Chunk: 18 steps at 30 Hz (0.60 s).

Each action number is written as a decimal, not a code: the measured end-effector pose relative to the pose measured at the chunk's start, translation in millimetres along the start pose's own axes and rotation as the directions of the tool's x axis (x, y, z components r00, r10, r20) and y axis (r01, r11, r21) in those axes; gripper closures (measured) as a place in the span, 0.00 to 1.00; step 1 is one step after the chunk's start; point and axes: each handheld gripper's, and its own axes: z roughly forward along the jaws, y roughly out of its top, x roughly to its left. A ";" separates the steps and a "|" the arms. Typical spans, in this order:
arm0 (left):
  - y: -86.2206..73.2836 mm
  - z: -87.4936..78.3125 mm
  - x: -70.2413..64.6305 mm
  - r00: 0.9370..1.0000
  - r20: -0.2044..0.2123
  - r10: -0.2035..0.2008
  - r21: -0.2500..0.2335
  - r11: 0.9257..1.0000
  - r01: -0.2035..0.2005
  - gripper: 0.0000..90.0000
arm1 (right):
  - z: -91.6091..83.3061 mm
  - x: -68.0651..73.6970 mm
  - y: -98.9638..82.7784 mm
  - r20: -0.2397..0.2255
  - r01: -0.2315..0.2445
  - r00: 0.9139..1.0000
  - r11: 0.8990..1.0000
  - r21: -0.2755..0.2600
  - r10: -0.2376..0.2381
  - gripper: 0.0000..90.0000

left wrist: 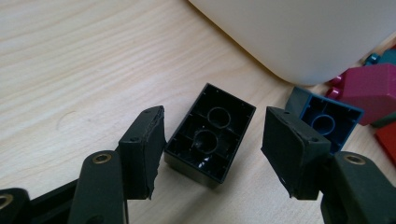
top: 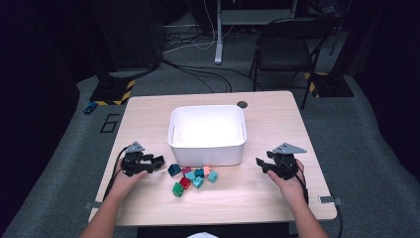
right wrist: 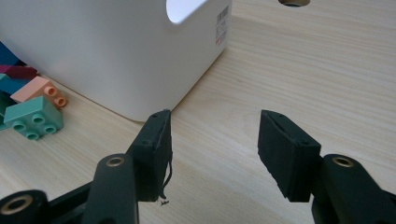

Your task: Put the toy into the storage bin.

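A black brick (left wrist: pixel 208 135) lies hollow side up on the wooden table (top: pixel 277 193), between the jaws of my left gripper (left wrist: pixel 215 127). The pads stand a little off its sides, so the gripper is open. In the high view the left gripper (top: pixel 155 161) sits left of a small pile of bricks: dark blue (top: pixel 174 170), red (top: pixel 185 182), green (top: pixel 178 189), teal (top: pixel 198 182) and others. The pile lies in front of a white bin (top: pixel 207 148). My right gripper (top: pixel 262 164) rests to the right of the bin, open, with nothing between its jaws (right wrist: pixel 215 126).
The white bin's wall (right wrist: pixel 116 51) stands close ahead on the left in the right gripper view, with a salmon brick (right wrist: pixel 39 91) and a mint brick (right wrist: pixel 32 119) at its foot. A dark blue brick (left wrist: pixel 327 122) and a maroon one (left wrist: pixel 373 88) lie just beyond my left gripper's right jaw. A round hole (top: pixel 241 104) is in the table's far edge.
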 end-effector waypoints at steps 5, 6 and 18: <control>-1.8 2.2 -8.7 0.999 -0.030 0.029 0.038 0.999 -0.028 0.52 | -0.1 -0.1 -0.3 0.000 0.003 1.000 1.000 0.001 -0.003 0.49; -1.6 1.7 -9.7 0.999 -0.028 0.040 0.051 0.998 -0.039 0.54 | 0.1 0.2 -0.4 0.000 0.000 1.000 1.000 0.001 0.000 0.49; 5.1 -4.5 -16.2 0.997 -0.057 0.051 0.038 0.998 -0.049 0.65 | -0.9 0.1 -0.6 0.001 0.000 1.000 1.000 0.000 0.000 0.49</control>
